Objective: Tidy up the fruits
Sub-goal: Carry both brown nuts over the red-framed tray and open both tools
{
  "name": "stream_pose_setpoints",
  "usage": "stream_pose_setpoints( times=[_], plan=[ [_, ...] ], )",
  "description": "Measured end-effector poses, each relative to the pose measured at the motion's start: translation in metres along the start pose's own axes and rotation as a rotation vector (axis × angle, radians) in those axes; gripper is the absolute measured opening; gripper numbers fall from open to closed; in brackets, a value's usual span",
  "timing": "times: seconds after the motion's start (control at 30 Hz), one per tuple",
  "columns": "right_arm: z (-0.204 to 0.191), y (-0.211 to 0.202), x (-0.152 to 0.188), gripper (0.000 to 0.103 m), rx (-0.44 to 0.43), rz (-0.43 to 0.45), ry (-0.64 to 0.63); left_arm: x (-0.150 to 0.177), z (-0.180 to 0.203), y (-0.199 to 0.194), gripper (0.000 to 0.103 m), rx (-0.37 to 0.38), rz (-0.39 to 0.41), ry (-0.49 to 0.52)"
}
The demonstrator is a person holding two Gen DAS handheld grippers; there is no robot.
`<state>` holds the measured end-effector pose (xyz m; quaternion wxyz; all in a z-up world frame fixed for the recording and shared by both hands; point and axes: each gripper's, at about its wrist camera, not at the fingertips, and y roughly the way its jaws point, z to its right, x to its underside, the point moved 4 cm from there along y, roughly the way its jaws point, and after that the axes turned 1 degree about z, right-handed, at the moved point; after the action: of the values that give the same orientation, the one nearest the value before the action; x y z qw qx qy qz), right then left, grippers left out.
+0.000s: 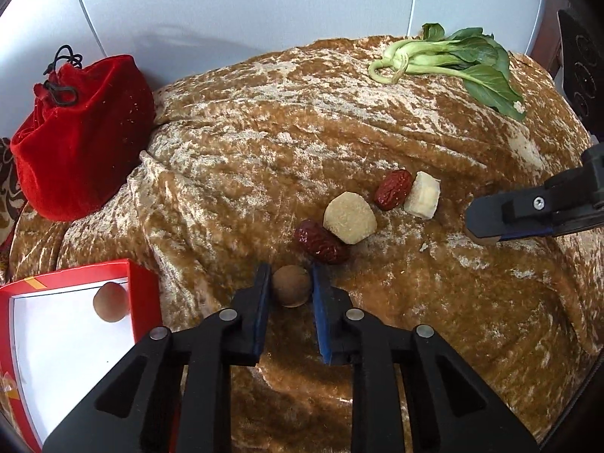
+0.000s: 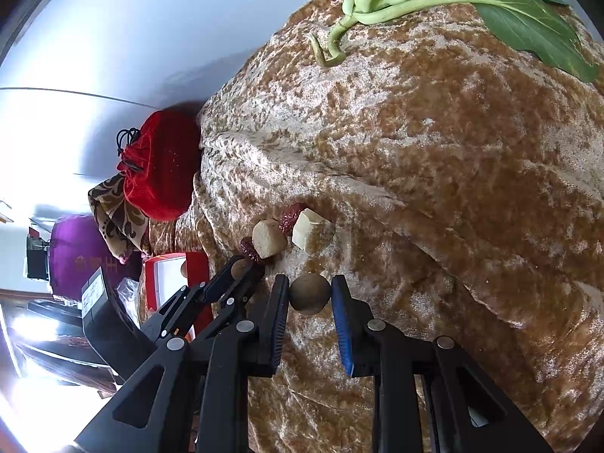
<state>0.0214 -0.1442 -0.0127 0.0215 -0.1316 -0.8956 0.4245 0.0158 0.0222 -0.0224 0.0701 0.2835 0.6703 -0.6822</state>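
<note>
My left gripper [image 1: 291, 281] is shut on a round brown longan [image 1: 291, 286] just above the brown velvet cloth [image 1: 264, 143]. My right gripper [image 2: 310, 291] is shut on another brown longan [image 2: 310, 294]; it shows at the right in the left wrist view [image 1: 476, 234]. Two red dates [image 1: 321, 242] [image 1: 392, 189], a round beige piece [image 1: 350, 218] and a white banana chunk [image 1: 422, 195] lie close together on the cloth. A third longan [image 1: 110, 302] sits in the red box [image 1: 145, 294] with a white floor at lower left.
A red velvet drawstring bag [image 1: 81, 136] stands at the left. A bok choy [image 1: 453, 58] lies at the far right of the cloth. A purple bag [image 2: 75, 253] and a patterned cloth [image 2: 113, 211] are beyond the red box. A white wall runs behind.
</note>
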Motion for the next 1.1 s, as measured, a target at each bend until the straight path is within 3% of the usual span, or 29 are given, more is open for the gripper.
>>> stream_pose_setpoints(
  times=[0.23,0.43,0.7,1.1],
  plan=[
    [-0.022,0.007,0.008,0.023,-0.026,-0.002,-0.051,0.008,-0.019,-0.04,0.019,-0.03,0.062,-0.031],
    [-0.053,0.027,0.022,0.023,-0.053,-0.027,-0.117,0.019,-0.057,-0.074,0.019,-0.071,0.11,-0.09],
    [-0.098,0.055,0.047,0.023,-0.096,-0.051,-0.217,0.046,-0.103,-0.09,0.019,-0.128,0.092,-0.159],
    [-0.142,0.081,0.079,0.023,-0.141,-0.079,-0.333,0.068,-0.127,-0.09,0.019,-0.158,0.042,-0.186]
  ],
)
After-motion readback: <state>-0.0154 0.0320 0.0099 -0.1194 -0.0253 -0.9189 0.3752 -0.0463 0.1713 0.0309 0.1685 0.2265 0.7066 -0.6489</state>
